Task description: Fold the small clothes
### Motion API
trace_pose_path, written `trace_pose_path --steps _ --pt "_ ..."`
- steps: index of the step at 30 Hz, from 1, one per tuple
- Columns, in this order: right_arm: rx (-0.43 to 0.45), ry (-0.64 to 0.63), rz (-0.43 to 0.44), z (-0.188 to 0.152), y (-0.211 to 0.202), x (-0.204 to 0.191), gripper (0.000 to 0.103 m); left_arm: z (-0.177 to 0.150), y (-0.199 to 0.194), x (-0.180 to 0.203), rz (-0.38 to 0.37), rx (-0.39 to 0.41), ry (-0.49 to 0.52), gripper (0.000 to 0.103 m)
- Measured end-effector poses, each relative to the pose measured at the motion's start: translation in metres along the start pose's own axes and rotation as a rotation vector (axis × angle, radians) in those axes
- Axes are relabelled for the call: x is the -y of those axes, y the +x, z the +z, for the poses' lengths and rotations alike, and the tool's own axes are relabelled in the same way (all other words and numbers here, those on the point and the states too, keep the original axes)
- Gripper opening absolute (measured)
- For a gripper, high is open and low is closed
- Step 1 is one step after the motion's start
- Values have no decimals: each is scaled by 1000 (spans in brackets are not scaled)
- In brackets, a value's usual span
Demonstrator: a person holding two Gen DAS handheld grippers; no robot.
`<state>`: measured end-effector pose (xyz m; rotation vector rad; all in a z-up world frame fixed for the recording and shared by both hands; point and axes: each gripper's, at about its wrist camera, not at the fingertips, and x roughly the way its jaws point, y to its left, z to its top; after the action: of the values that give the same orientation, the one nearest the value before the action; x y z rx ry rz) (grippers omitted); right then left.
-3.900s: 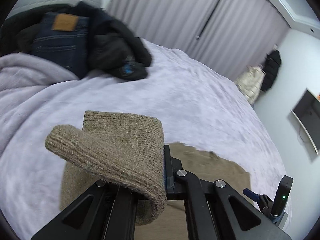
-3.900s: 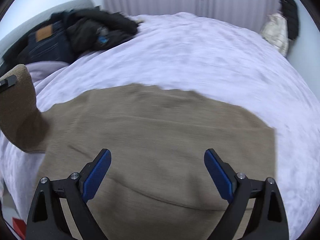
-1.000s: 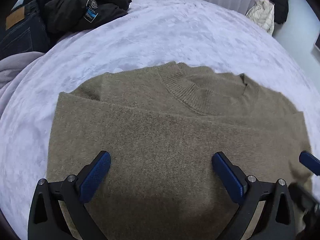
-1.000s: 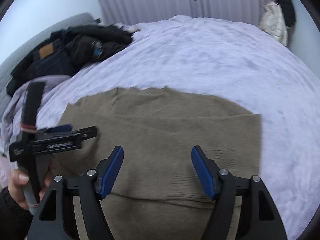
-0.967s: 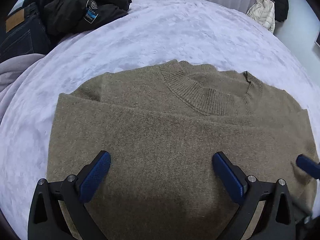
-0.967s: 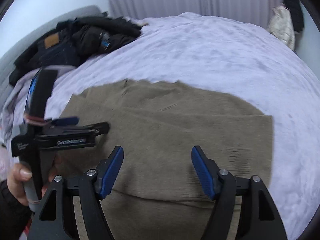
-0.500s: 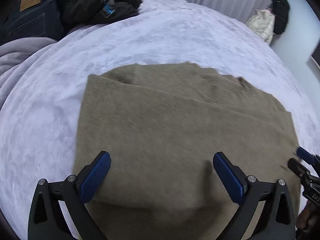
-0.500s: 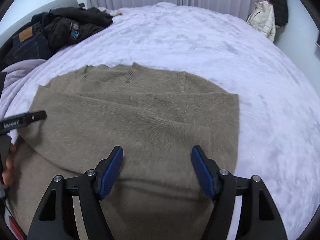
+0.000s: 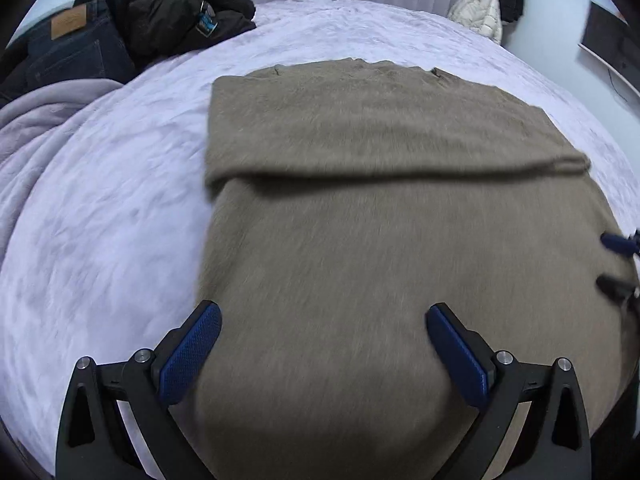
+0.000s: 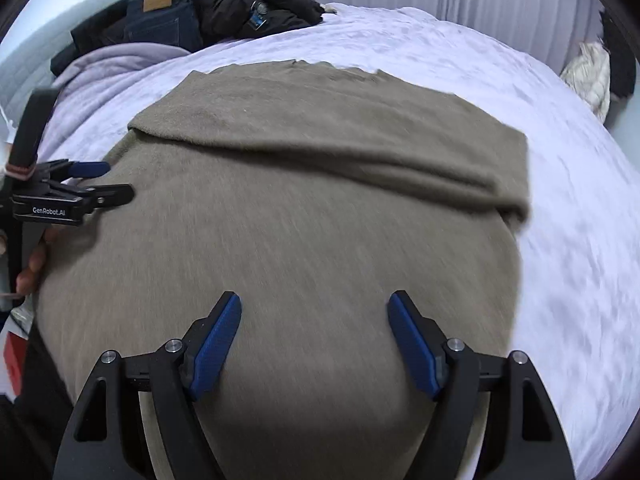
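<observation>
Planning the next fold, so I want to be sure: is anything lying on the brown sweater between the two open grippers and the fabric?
Nothing visible does. The left gripper and right gripper both sit open directly over the brown sweater, whose surface is bare. The dark clothes pile lies far off on the bed.

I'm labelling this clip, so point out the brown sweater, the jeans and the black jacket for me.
brown sweater (image 9: pixel 380 240), left wrist view, middle of its flat front.
jeans (image 9: pixel 76 52), left wrist view, dark denim below the leather patch.
black jacket (image 10: pixel 256 8), right wrist view, its crumpled middle.
</observation>
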<state>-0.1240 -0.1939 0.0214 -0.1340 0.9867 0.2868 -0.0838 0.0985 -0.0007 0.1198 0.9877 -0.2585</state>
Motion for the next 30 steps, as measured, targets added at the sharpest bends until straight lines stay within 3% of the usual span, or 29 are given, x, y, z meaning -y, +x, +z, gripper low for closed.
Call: trace_pose_path --steps 3,6,8,10,13,14,16,19,21,23,30 --pt "9 -50 -42 -29 -20 8 80 -18 -14 -5 44 -8 21 103" --pt "-6 -75 -79 -42 -41 0 80 -19 -32 -12 1 -32 -55 103" --pt "-11 -59 -86 -35 -52 -8 80 -10 -46 7 -52 35 -33 103" --pt "61 -78 -22 -23 -62 -28 80 -2 -45 36 -83 64 16 103" --pt "83 -202 15 -7 -47 -70 83 -7 -17 81 -81 -18 154 103" --pt "62 -255 2 -6 -34 -85 83 -13 -11 87 -41 -17 179 103" --pt "9 -329 -51 -12 -8 -101 83 -24 -14 83 -45 29 175 103" --pt "160 -316 -10 -35 -15 -88 83 -41 -25 61 -99 42 129 103" --pt "172 -265 78 -50 -19 -64 83 -55 -32 52 -97 54 132 103" --pt "169 -241 112 -62 -26 -47 83 -70 -40 48 -68 56 157 103" --pt "102 -461 -1 -93 -42 -47 84 -105 -61 37 3 -30 248 103"
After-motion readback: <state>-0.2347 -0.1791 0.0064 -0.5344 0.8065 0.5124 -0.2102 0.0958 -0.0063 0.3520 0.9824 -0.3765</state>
